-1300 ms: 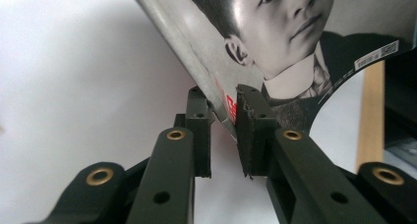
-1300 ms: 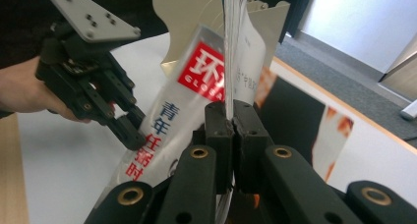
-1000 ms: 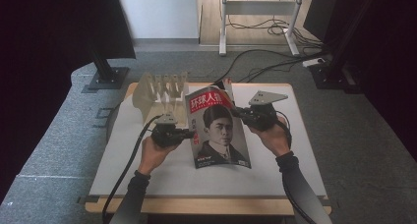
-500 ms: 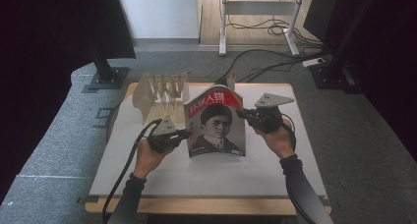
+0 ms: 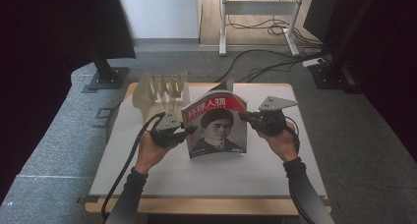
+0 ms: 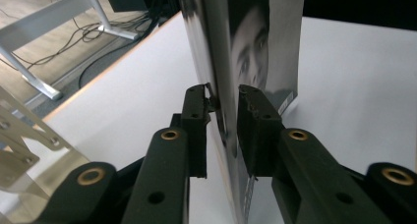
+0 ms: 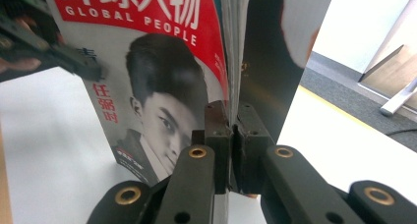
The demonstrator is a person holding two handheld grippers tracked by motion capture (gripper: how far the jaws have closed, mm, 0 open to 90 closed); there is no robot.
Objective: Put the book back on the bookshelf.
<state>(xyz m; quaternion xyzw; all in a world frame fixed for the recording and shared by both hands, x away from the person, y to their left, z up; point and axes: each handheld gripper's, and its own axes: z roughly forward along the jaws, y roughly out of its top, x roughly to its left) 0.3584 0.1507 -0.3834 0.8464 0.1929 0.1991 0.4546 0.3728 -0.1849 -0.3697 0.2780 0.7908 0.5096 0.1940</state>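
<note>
A magazine (image 5: pixel 216 126) with a red title band and a portrait cover stands nearly upright on its lower edge on the white table (image 5: pixel 206 180). My right gripper (image 5: pixel 243 117) is at its right edge, and in the right gripper view the jaws (image 7: pixel 233 108) are shut on the magazine's (image 7: pixel 147 86) spine edge. My left gripper (image 5: pixel 189 131) is at the left edge. Its jaws have just been opening: in the left gripper view the gripper (image 6: pixel 223 94) straddles the magazine's (image 6: pixel 251 37) edge, with a gap at one pad. The left gripper (image 7: pixel 49 52) also appears beyond the cover.
A pale slotted rack (image 5: pixel 160 89) stands at the table's back left, close behind the left hand; its edge (image 6: pixel 19 150) appears beside the left jaws. Cables and a metal frame (image 5: pixel 260 8) lie on the floor beyond. A dark stand base (image 5: pixel 105 76) sits to the left.
The magazine has been tipped up from a leaning slant to nearly upright. The left hand has risen a little beside its edge. The right hand has stayed put.
</note>
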